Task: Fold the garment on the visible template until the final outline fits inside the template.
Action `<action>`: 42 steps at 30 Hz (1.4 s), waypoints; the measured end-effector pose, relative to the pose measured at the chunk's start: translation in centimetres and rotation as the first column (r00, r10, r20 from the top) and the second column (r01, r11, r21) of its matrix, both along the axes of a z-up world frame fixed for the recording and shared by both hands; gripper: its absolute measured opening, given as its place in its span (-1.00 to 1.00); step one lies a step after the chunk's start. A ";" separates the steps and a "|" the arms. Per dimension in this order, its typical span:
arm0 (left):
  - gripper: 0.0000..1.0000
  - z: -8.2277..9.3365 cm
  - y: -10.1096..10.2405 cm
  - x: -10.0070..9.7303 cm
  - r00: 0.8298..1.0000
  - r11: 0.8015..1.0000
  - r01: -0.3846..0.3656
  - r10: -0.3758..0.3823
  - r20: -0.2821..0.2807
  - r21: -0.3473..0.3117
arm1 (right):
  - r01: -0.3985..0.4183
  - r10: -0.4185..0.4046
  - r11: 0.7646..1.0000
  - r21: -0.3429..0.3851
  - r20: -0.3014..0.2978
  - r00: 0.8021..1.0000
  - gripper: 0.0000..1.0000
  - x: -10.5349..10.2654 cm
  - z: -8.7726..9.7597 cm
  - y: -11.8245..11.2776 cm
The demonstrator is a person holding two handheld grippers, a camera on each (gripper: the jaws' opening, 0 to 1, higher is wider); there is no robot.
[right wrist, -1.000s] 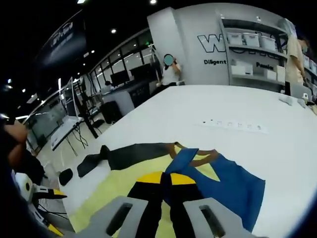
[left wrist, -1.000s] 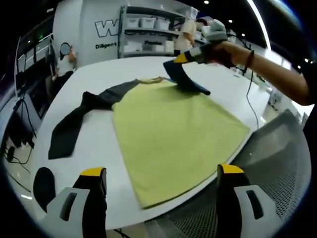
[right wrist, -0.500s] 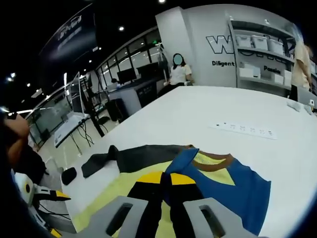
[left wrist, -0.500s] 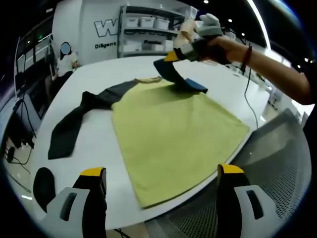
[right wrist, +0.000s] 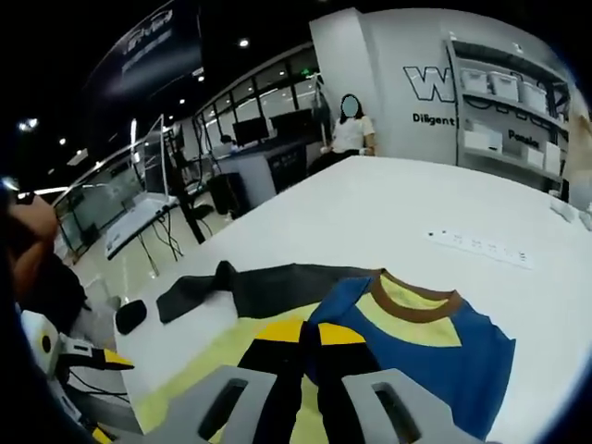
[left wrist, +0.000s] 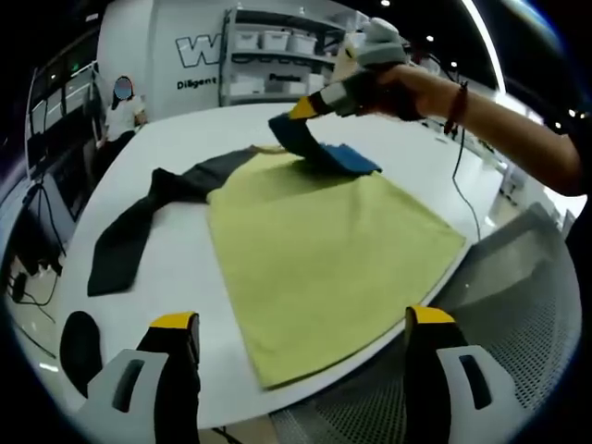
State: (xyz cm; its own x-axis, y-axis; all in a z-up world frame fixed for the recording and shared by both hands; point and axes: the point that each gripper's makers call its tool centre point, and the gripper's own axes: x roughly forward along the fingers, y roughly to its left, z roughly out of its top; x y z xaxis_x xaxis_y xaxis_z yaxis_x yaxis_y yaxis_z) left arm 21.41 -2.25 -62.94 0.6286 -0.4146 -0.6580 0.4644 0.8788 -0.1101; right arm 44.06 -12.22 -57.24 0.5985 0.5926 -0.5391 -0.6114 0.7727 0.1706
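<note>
A yellow-green garment [left wrist: 324, 250] lies flat on the white table [left wrist: 185, 268], its hem toward me. Its dark grey sleeve [left wrist: 139, 231] stretches out to the left. The blue sleeve [left wrist: 328, 153] is lifted and doubled over the shoulder, with my right gripper [left wrist: 305, 109] shut on its end. In the right gripper view the gripper [right wrist: 310, 335] pinches that blue sleeve [right wrist: 444, 356] just in front of the brown collar [right wrist: 416, 302]. My left gripper [left wrist: 301, 322] hangs open over the near table edge, nothing between its fingertips.
A grey mesh chair [left wrist: 523, 305] stands at the table's near right corner. A white power strip [right wrist: 481, 248] lies farther along the table, and a thin cable [left wrist: 467, 199] runs off its right side. Shelves with boxes [left wrist: 277, 55] and a seated person [right wrist: 351, 129] are behind.
The right gripper has carried the blue sleeve leftward over the garment's shoulder and collar. The left gripper has stayed where it was, open.
</note>
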 end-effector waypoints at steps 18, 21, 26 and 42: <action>0.76 -0.1 0.0 0.1 1.000 1.000 0.000 0.000 -0.001 -0.001 | -0.082 0.094 0.977 -0.197 0.051 0.994 -1.00 -0.6 -4.9 2.8; 0.75 -0.1 0.0 0.1 1.000 1.000 -0.001 0.001 -0.004 -0.002 | -0.088 0.097 0.973 -0.212 0.036 0.995 -1.00 -0.6 -6.3 3.0; 0.75 -0.1 0.0 0.0 1.000 1.000 0.000 0.000 -0.010 -0.005 | -0.106 0.113 0.968 -0.226 0.019 0.993 -1.00 -1.2 -7.6 3.6; 0.78 -0.2 -0.1 0.0 1.000 1.000 0.001 -0.001 -0.014 -0.004 | -0.104 0.103 0.986 -0.133 -0.013 0.995 -0.80 -2.0 -8.7 4.4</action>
State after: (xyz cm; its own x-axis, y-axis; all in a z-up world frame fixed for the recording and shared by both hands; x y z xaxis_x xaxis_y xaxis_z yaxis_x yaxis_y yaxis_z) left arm 21.42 -2.34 -63.14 0.6185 -0.4179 -0.6654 0.4638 0.8777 -0.1201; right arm 42.07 -7.78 -65.90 0.5343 0.5740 -0.6205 -0.6887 0.7212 0.0742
